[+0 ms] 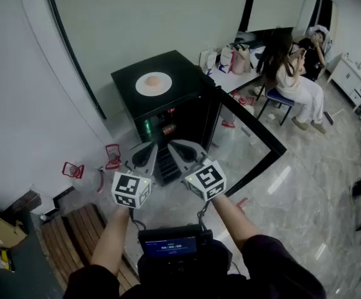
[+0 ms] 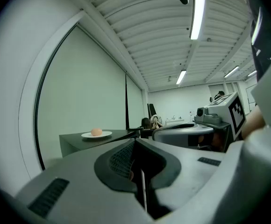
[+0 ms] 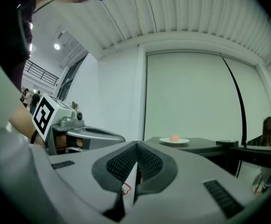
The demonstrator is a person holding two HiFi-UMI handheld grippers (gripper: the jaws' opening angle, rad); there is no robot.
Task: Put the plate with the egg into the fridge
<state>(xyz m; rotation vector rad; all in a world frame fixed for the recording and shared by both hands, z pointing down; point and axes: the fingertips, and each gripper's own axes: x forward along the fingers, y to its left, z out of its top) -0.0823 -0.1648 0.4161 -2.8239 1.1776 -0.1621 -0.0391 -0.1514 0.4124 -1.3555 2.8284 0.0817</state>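
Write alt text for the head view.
A white plate holding an egg sits on top of a black fridge whose door stands open. In front, a person holds the left gripper and right gripper side by side, both shut and empty.

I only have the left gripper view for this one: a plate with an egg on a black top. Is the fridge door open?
Observer: Yes. In the head view the door stands swung wide open at the right of the fridge.
Operator: I see the right gripper only from the side. Is it holding anything?
Observer: No. In its own view the right gripper has its jaws together with nothing between them.
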